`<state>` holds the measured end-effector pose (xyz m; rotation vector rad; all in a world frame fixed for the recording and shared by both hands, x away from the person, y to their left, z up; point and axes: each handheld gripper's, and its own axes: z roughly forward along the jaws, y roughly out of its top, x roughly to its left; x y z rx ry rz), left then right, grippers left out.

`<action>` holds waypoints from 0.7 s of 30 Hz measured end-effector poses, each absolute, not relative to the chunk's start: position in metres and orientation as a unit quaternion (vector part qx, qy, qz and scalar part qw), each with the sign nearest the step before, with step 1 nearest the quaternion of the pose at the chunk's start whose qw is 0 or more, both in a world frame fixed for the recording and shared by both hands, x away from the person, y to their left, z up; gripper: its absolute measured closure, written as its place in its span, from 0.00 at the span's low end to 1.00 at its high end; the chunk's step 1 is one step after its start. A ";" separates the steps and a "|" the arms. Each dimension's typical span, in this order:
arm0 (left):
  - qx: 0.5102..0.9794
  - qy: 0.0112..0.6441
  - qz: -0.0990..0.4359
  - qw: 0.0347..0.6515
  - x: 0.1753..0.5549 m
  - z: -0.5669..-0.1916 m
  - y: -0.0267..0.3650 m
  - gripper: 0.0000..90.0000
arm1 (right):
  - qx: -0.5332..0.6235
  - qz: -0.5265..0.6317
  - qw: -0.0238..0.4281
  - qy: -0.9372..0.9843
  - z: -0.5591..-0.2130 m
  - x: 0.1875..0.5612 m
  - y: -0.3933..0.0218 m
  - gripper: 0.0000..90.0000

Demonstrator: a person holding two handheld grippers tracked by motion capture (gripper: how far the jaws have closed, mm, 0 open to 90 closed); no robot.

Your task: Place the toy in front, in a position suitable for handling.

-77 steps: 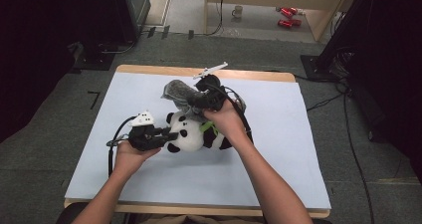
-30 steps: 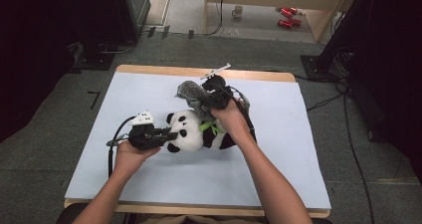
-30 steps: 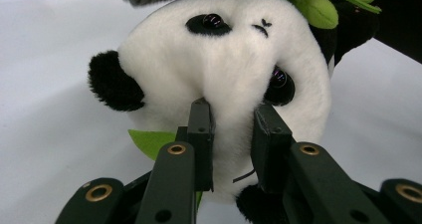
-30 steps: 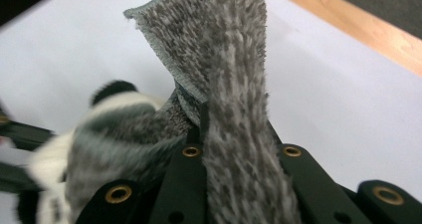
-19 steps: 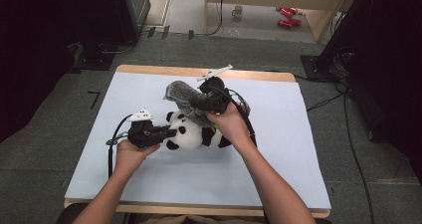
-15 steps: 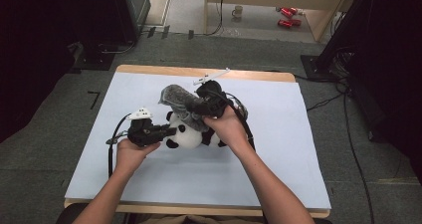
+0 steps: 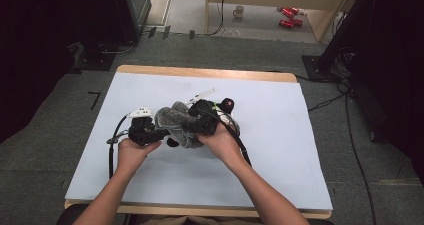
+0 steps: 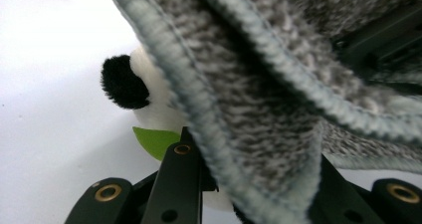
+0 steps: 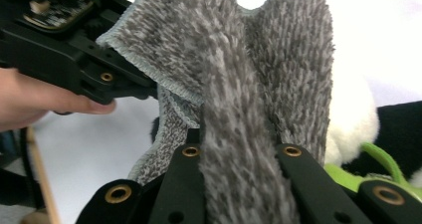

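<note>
1. High view showed my left gripper (image 7: 145, 131) and right gripper (image 7: 205, 121) meeting at table (image 7: 280, 150) centre, both clamped on the grey cloth (image 7: 172, 121).
2. Right gripper view confirmed my jaws pinched a cloth fold; left gripper view showed cloth between those jaws.
3. Panda toy (image 8: 144, 99) lay beneath, at 3 o'clock of the left gripper, largely draped.
4. Judgement: covering was well along; spreading and release remained.
5. Trailing cables (image 7: 112, 145) could snag the cloth.
</note>
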<state>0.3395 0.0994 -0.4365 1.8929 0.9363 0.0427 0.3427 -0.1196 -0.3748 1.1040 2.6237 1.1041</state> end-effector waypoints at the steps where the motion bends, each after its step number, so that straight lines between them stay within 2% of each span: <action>1: 0.780 0.387 0.015 0.492 0.340 -0.437 0.099 0.86 | 0.360 0.359 0.051 0.860 -0.375 0.343 -0.119 0.92; 4: 0.778 0.389 0.014 0.493 0.340 -0.437 0.098 0.87 | 0.352 0.355 0.069 0.863 -0.376 0.345 -0.120 0.92; 21: 0.775 0.395 0.008 0.494 0.341 -0.438 0.099 0.88 | 0.373 0.364 0.089 0.849 -0.372 0.366 -0.132 0.92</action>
